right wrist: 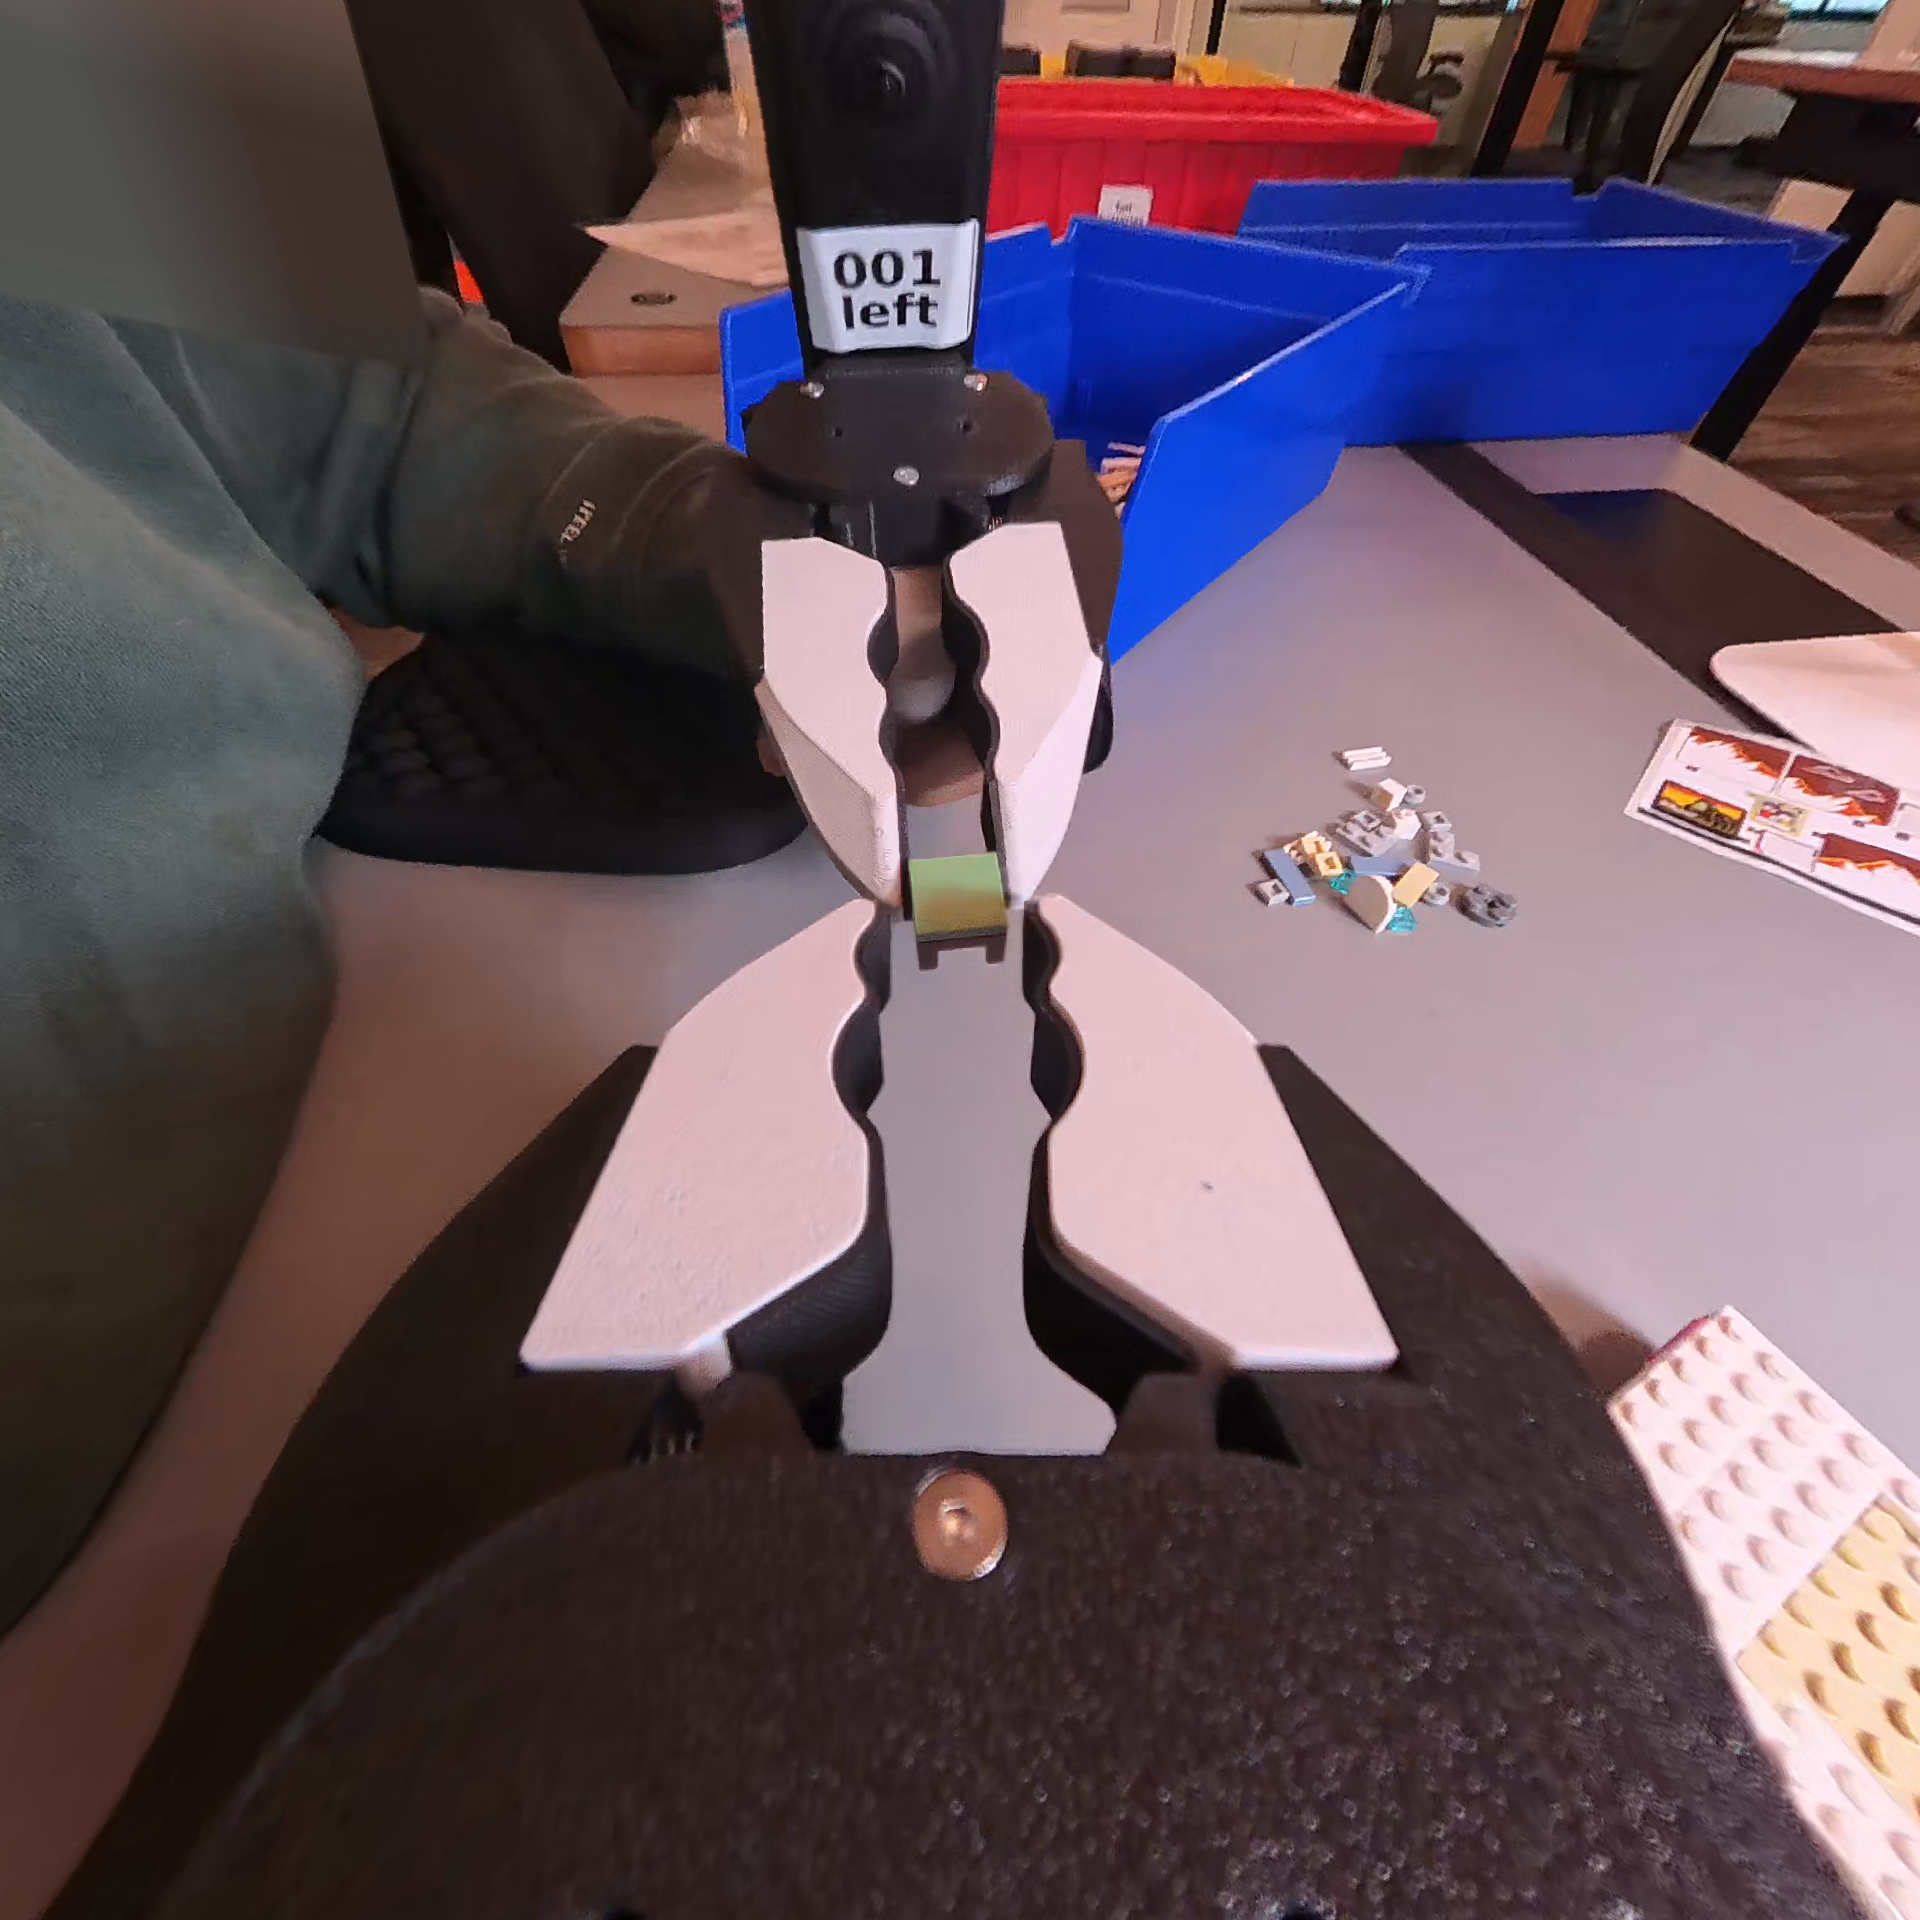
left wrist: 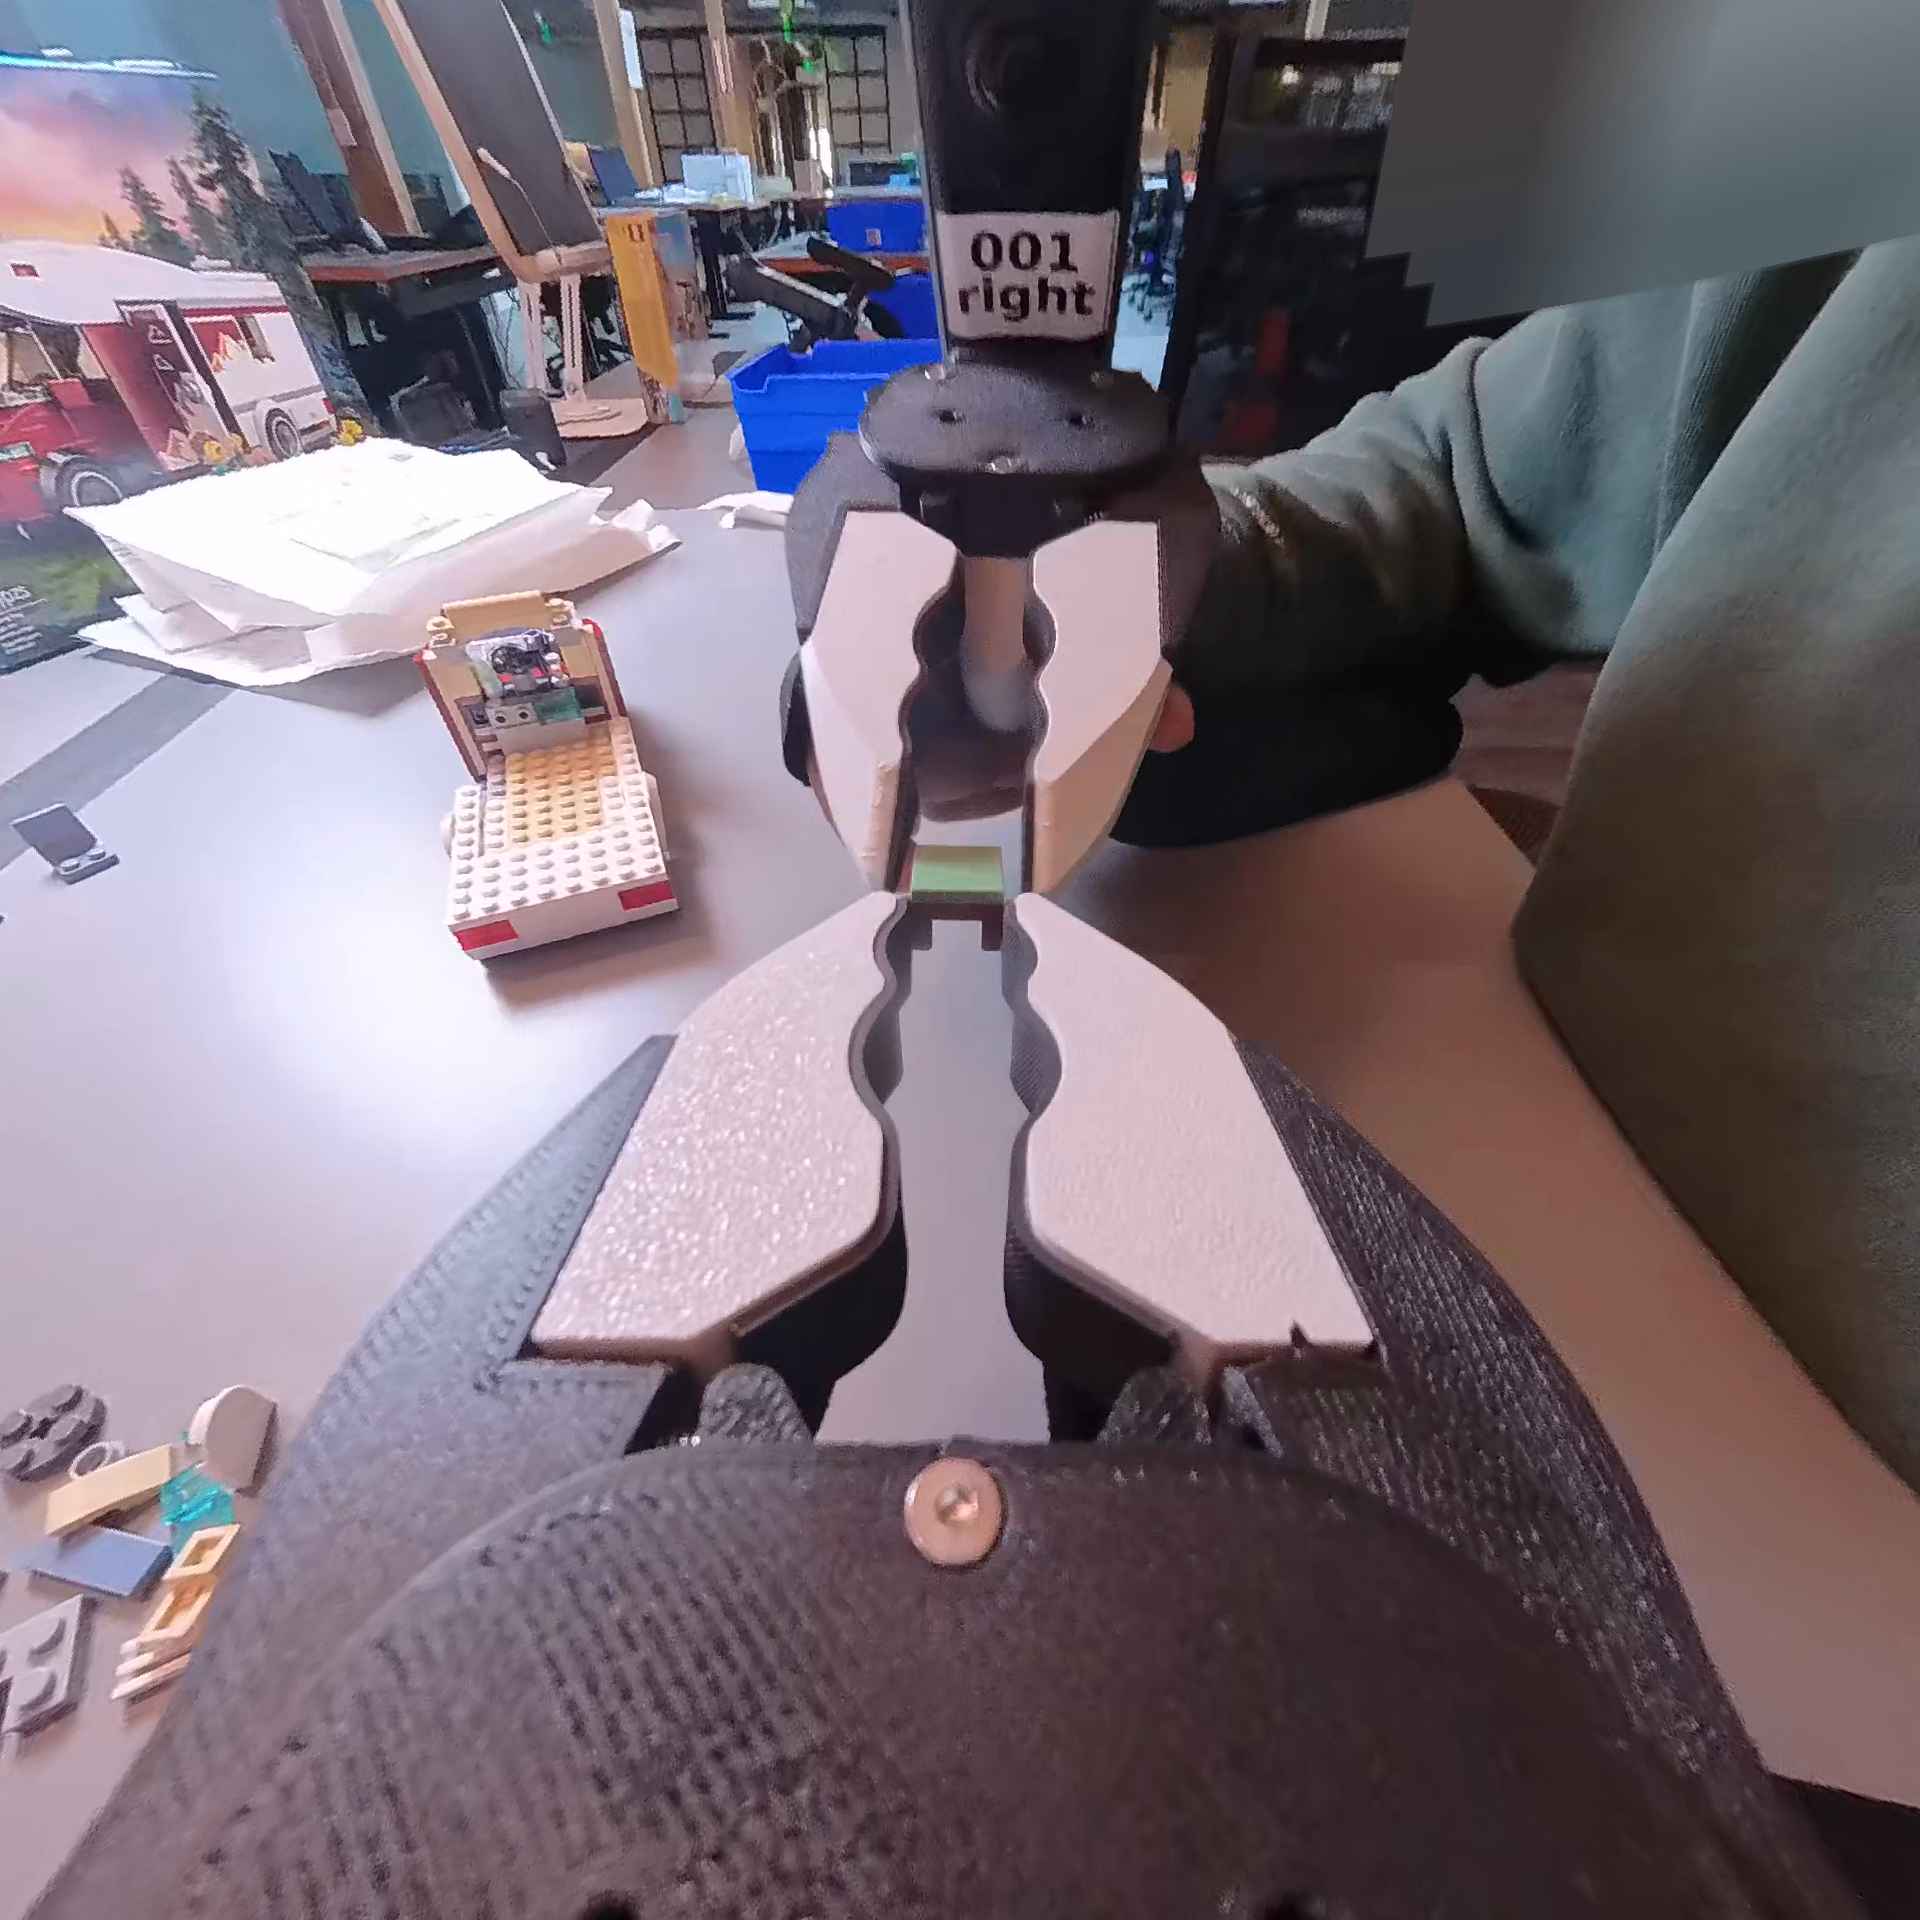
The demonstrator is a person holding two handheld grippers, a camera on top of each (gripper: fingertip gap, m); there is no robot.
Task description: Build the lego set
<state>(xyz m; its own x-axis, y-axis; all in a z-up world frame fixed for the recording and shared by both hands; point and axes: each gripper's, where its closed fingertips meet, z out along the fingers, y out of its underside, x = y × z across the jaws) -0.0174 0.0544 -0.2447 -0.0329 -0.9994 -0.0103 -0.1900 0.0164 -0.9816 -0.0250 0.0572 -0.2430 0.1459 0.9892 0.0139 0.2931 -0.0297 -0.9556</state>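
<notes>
Left gripper [left wrist: 953,920] clamps dark brick [left wrist: 957,923], partly hidden by fingertips | right gripper [right wrist: 958,920] clamps it too, tip to tip | green tile [right wrist: 956,898] on brick, above table [right wrist: 1455,1091] | model [left wrist: 556,800] left, loose parts [right wrist: 1382,868] right

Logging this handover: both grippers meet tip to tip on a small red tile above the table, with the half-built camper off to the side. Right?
Not quite: the tile is green, not red, as the right wrist view shows. The rest holds: left gripper and right gripper meet on it above the table, camper aside.
</notes>
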